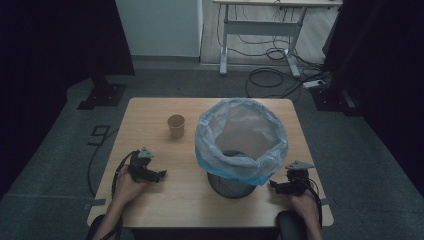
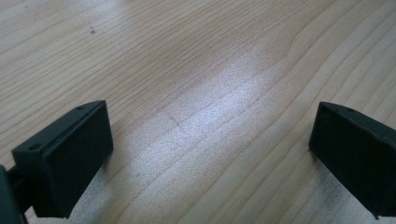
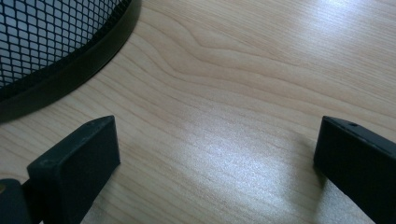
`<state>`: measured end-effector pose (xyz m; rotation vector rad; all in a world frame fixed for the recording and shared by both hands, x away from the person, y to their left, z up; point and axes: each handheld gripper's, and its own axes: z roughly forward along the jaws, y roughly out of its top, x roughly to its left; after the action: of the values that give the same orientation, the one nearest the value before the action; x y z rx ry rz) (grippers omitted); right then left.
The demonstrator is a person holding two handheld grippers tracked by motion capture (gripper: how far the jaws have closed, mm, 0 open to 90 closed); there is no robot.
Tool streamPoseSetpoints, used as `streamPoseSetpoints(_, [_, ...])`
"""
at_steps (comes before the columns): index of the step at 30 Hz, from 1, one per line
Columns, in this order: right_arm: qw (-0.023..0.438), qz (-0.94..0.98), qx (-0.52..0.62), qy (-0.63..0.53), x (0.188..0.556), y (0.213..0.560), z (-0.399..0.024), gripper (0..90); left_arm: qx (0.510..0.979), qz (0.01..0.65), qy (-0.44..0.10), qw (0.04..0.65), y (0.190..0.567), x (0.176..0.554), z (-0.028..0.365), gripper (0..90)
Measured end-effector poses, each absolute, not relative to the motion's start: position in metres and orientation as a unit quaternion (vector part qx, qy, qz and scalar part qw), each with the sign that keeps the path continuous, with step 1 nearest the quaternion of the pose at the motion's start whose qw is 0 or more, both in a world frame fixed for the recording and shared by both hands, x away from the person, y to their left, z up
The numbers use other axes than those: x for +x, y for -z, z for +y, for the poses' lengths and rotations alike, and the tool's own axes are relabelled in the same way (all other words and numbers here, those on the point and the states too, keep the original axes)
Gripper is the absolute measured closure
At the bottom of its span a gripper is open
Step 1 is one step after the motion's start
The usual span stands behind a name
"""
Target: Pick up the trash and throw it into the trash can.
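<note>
One mesh bin (image 1: 231, 184) upright, mouth up, paper cup (image 1: 176, 125) upright

The high view looks forward and down from above the person's side, taking in the whole table (image 1: 165, 195), the floor around it and a desk (image 1: 265, 20) at the back. The left gripper view sits close over the wood (image 2: 210, 70), looking along its 2 jaws, which stand wide apart. The right gripper view is just as close and catches the foot of the mesh bin (image 3: 56, 51) at its upper left. That bin (image 1: 230, 185) and the tabletop are shared with the high view.
</note>
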<state>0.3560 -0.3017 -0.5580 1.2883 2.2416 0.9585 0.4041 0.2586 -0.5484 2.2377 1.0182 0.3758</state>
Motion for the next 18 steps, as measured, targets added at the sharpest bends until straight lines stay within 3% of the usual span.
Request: streamPoseSetpoints(18, [0.192, 0.797, 0.460, -0.341, 0.3505, 0.5581, -0.3036, 0.0, 0.853, 0.385, -0.143, 0.323, 0.5483, 0.4052, 0.2595, 0.2])
